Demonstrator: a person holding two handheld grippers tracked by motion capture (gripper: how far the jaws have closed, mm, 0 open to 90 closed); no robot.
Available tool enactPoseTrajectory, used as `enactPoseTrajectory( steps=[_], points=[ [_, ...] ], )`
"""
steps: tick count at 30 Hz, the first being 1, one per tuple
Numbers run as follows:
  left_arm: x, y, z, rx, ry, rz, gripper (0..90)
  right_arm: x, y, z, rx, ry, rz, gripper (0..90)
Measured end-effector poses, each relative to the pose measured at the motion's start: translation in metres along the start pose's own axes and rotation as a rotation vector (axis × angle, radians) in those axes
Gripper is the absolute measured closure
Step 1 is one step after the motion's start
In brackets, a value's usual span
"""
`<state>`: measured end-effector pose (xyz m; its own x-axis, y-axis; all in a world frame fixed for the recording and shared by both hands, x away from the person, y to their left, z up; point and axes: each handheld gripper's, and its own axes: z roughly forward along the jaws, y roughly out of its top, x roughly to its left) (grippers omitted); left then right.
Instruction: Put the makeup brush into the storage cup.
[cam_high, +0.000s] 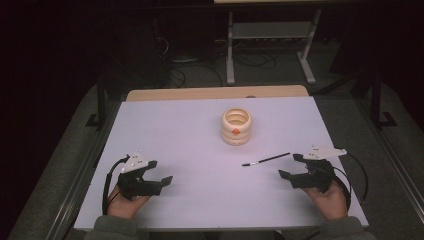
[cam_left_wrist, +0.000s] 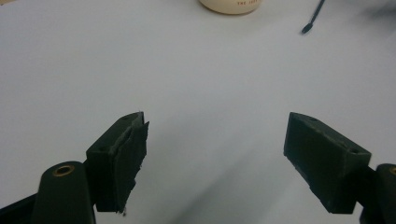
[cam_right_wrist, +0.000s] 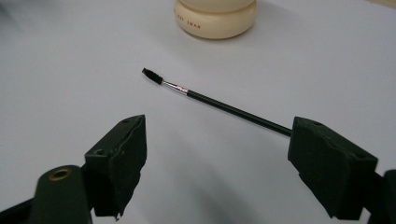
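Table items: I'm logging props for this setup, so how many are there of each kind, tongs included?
Cream ringed holder: 1
Thin black brush: 1
Tongs, both open: 2, left and right
Total: 4

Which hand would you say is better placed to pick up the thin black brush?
Right: the right gripper is open beside the brush; the left gripper sits across the table.

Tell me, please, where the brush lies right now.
In the high view the brush lies flat on the table, right of centre, between the cream holder and the right gripper.
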<state>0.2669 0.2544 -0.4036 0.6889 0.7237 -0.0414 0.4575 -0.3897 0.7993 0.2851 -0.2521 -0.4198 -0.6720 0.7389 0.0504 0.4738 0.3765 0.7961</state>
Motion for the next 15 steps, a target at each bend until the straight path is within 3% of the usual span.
enactPoseTrajectory(
  steps=[10, 15],
  points=[
    [0.004, -0.002, -0.003, -0.005, 0.011, -0.007, 20.8, -0.009, 0.011, 0.001, 0.024, 0.018, -0.020, 18.9],
    [0.004, -0.002, -0.002, -0.005, 0.012, -0.003, 20.9, -0.012, 0.022, 0.006, 0.086, 0.024, -0.083, 17.4]
  ],
)
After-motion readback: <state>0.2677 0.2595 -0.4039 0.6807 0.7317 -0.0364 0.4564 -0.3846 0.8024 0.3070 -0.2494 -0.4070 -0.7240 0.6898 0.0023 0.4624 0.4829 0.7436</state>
